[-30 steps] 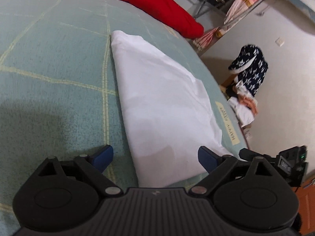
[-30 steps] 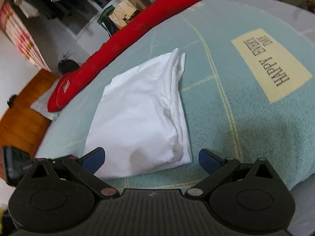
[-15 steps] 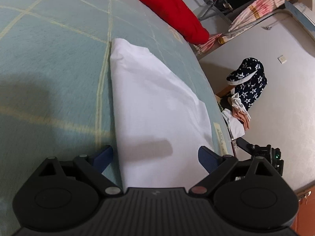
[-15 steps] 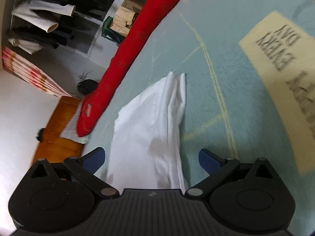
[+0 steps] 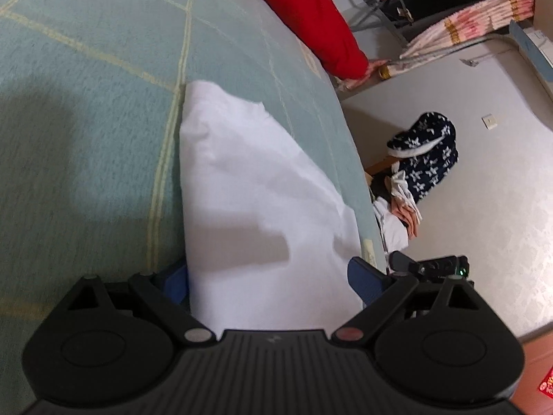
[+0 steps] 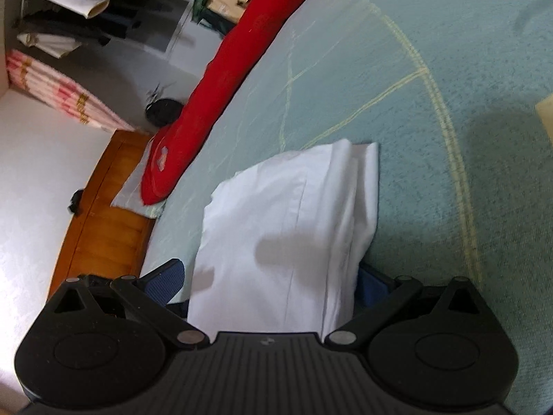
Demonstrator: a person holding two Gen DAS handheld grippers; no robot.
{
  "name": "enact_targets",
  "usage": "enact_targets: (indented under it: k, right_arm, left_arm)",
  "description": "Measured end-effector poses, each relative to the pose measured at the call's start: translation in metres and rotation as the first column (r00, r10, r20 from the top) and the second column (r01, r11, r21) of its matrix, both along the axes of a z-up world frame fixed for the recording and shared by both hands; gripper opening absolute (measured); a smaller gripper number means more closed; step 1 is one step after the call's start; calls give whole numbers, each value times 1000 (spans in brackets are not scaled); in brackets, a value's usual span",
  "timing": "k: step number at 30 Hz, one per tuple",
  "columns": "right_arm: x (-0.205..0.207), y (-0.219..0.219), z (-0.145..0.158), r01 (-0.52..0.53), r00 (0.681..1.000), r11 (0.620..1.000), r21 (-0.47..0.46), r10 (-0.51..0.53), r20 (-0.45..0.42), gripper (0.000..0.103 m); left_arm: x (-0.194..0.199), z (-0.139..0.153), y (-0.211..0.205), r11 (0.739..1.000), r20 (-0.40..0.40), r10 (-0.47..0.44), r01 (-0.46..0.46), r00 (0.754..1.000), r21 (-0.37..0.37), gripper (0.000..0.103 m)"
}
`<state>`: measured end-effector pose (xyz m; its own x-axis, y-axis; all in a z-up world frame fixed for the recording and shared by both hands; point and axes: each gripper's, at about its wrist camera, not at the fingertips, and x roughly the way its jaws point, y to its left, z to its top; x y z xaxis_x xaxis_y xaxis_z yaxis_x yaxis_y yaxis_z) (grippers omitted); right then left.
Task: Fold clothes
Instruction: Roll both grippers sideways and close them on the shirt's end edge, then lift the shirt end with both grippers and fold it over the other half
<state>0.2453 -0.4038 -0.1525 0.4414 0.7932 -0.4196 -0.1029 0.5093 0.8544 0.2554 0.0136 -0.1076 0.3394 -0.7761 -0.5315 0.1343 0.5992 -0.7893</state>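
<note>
Folded white garment (image 5: 255,207) sits on the teal bedspread (image 5: 86,121) near the bed's edge; left gripper (image 5: 273,276) and right gripper (image 6: 273,280) both gape wide around its near end; soft, light, floppy stuff, so I'd pinch the near corners.

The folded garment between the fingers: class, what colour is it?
Plain white garment, no pattern; clearest in the left wrist view.

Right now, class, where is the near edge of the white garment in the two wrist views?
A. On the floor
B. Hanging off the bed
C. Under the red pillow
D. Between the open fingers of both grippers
D: the white garment reaches in between the spread blue fingers of the left gripper and the right gripper.
</note>
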Motion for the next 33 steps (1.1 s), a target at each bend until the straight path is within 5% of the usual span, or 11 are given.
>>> enact_targets:
  k: [6, 13, 19, 33]
  right_arm:
    - [-23, 3, -1, -93, 995, 995, 27, 94, -29, 103]
    - [17, 9, -11, -66, 994, 989, 130, 76, -77, 103]
    - [-2, 7, -12, -124, 992, 984, 130, 120, 34, 103]
    - [12, 19, -10, -67, 998, 988, 142, 69, -13, 103]
  left_arm:
    - [-9, -5, 3, 999, -7, -37, 37, 999, -10, 90]
    - [13, -10, -2, 998, -17, -28, 27, 999, -56, 88]
    - [11, -20, 14, 997, -21, -4, 2, 1000, -82, 70]
    - [19, -7, 0, 1000, -10, 2, -2, 1000, -24, 77]
